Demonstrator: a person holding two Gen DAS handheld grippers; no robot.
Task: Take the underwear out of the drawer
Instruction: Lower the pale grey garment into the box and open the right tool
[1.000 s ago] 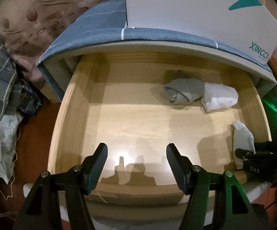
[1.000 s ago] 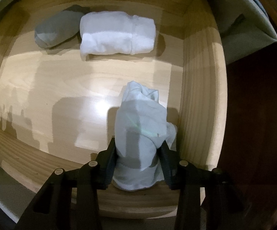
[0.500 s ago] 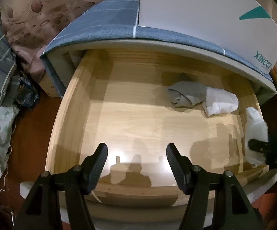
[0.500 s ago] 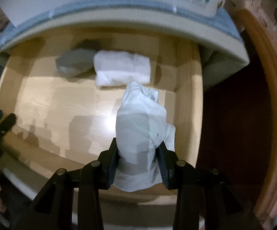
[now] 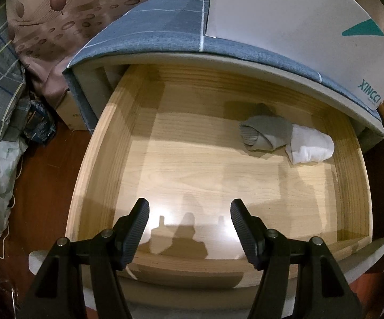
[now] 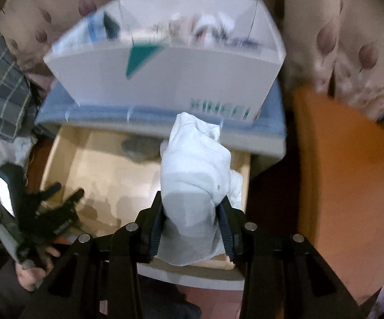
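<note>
1. My right gripper point(image 6: 192, 220) is clamped on a pale bundle of underwear point(image 6: 195, 175), both pads pressed into its lower part, the rest standing up past the fingertips.
2. In my right wrist view, the bundle hangs above the open wooden drawer point(image 6: 58, 154), in front of its right side, clear of the drawer floor.
3. My left gripper point(image 5: 189, 228) has its jaws wide apart with nothing between them, pointing down over the front part of the drawer point(image 5: 96, 186).
4. Inside the drawer, at the back right, I see a grey roll point(image 5: 265, 133) and a white roll point(image 5: 311, 148) lying touching each other.
5. A white box point(image 5: 293, 26) with green lettering sits on the blue cloth point(image 5: 160, 29) covering the cabinet top above the drawer.
6. From the right camera, the left gripper point(image 6: 58, 207) shows blurred at the lower left, with a hand point(image 6: 32, 273) under it.
</note>
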